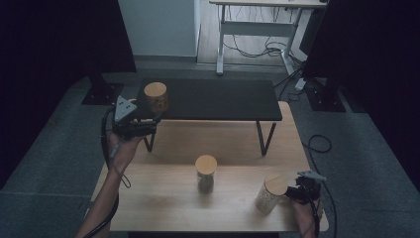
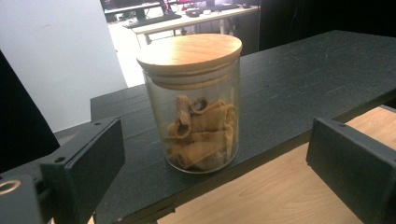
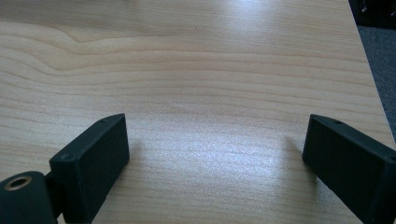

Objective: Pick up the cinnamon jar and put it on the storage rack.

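Jar (image 2: 194,105) on black shelf (image 2: 299,70), just beyond open left hand-held gripper (image 2: 215,163).

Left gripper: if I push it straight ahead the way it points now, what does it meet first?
Most likely the glass jar on the black shelf; it stands centred ahead of the open left gripper, untouched.

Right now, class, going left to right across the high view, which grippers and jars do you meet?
Left gripper → jar on the black shelf → middle jar → right-hand jar → right gripper.
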